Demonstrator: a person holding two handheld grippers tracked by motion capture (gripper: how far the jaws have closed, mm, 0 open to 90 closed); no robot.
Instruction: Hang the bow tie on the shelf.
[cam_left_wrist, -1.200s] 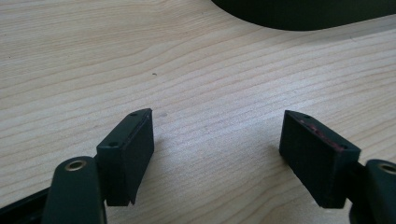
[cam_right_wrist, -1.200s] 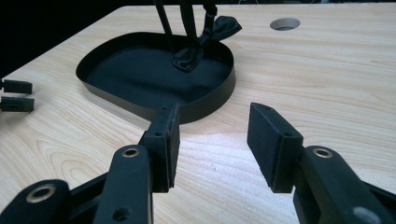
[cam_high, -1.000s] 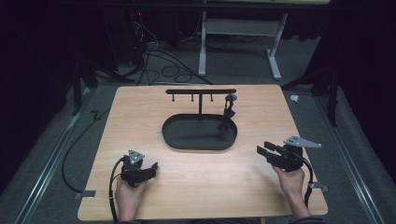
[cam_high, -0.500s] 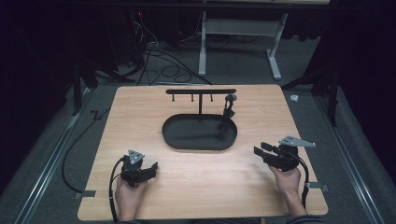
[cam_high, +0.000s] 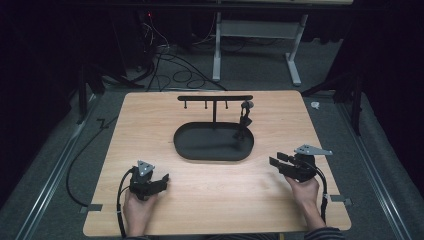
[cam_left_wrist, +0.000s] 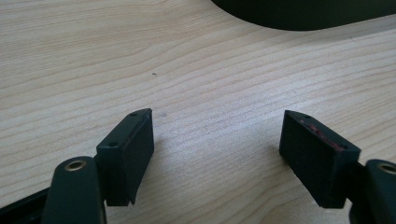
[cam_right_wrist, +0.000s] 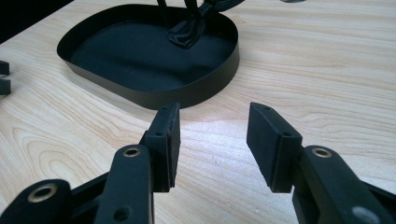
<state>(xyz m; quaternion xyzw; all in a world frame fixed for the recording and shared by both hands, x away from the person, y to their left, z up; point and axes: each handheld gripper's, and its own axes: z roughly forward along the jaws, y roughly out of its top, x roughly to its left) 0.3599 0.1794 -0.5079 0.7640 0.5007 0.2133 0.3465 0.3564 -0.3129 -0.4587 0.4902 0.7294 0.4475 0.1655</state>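
Observation:
A black oval tray (cam_high: 200, 145) sits mid-table, and a black T-shaped rack (cam_high: 215, 98) with small hooks rises from its back. From the rack's right end hangs a dark cord-like item (cam_high: 244, 119), whose lower end rests in the tray (cam_right_wrist: 196, 93) as a dark bundle (cam_right_wrist: 187, 32). My left gripper (cam_high: 164, 178) lies near the table's front left, open, with bare wood between its jaws (cam_left_wrist: 217, 116). My right gripper (cam_high: 273, 161) is at the front right, pointing at the tray, open and holding nothing (cam_right_wrist: 214, 112).
The wooden table (cam_high: 150, 115) stands on grey carpet. Cables (cam_high: 170, 65) and a white desk frame (cam_high: 260, 50) lie beyond its far edge. A cable (cam_high: 80, 165) trails off the left side. The left gripper's jaw tips (cam_right_wrist: 3, 77) show at the right gripper view's left edge.
The right gripper has edged slightly left toward the tray. The left gripper has stayed where it was, and both stay open.

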